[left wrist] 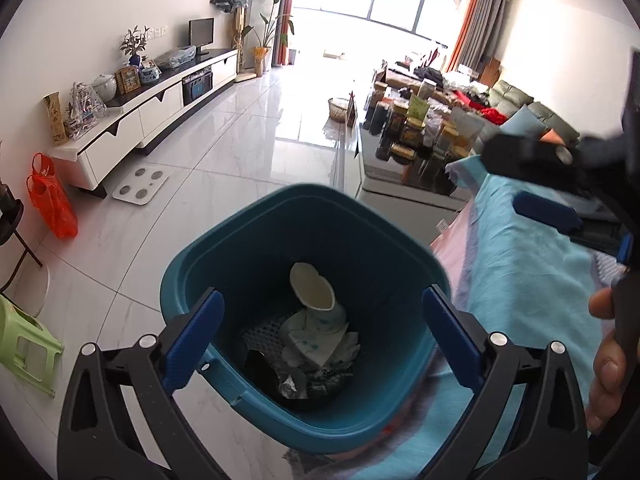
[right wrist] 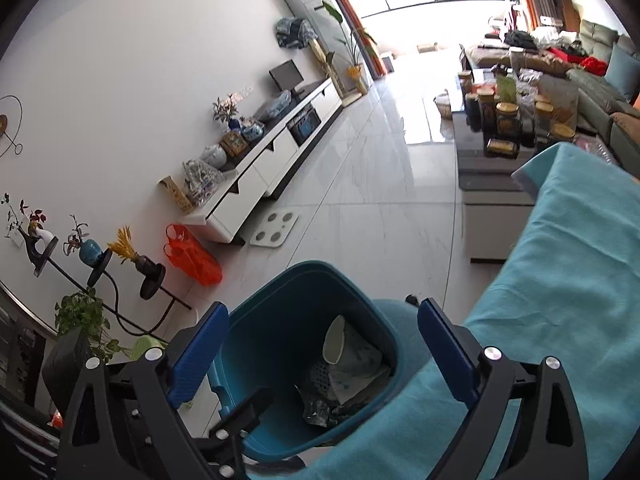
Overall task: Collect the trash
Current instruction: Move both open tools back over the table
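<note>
A teal trash bin (left wrist: 280,216) stands on the floor beside the cloth-covered table. Inside it lie a crushed paper cup (left wrist: 314,292), crumpled tissue, white mesh and dark wrappers. My left gripper (left wrist: 320,332) is open and empty, held right above the bin's mouth. In the right wrist view the same bin (right wrist: 280,280) is below my right gripper (right wrist: 322,340), which is open and empty, with the cup (right wrist: 334,340) and wrappers visible inside. The right gripper also shows in the left wrist view (left wrist: 544,184), above the table.
A table with a turquoise cloth (left wrist: 520,280) is right of the bin. A low coffee table with several jars (left wrist: 412,128) is beyond it. A TV cabinet (left wrist: 152,108), orange bag (left wrist: 52,196), bathroom scale (left wrist: 140,186) and green stool (left wrist: 24,344) are at left.
</note>
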The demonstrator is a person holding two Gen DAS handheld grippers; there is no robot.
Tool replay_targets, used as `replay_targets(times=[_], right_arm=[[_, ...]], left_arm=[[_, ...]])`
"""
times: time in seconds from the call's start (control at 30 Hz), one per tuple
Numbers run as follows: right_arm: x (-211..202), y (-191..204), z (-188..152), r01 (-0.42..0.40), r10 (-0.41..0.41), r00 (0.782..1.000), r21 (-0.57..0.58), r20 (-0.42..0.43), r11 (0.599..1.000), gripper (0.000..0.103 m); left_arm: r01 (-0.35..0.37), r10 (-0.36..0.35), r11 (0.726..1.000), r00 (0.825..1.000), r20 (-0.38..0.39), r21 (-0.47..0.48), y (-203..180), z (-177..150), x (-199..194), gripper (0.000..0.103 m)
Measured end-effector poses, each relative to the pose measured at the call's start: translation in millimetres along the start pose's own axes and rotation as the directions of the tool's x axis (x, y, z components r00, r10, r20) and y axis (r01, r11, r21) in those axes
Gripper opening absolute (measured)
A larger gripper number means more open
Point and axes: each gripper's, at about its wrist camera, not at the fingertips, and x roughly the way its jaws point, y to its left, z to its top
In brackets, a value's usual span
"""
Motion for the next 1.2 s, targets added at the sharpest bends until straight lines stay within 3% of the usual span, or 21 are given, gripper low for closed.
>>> replay_targets(times=[0.33,0.57,0.9,1.2], right_arm=[[-71,-9,-24,0.067,-0.06,0.985,-0.041,0.162,0.997,0.096],[-132,-7,-64,0.142,-0.115,0.95,-0.076,0.289,0.987,0.096],[-224,-23,-129,0.307,-0.265,0.855,-0.022,0.445,0.952,0.096],[-286,-32,-184,0.472,-0.429,0.73,0.06,0.532,0.879,0.096]], left_arm=[[0.023,-0.015,0.998,0.989,0.15,-0.052,13,5,-77,0.097],[0.05,-0.037,0.998,0.969,0.245,-0.047,-4,1,-133,0.097],[0.158,-0.188,0.98,0.933,0.306,0.12,-72,-13,-184,0.098],[0.276,-0.359,0.919,0.881,0.308,0.281,-133,-43,-212,0.097]])
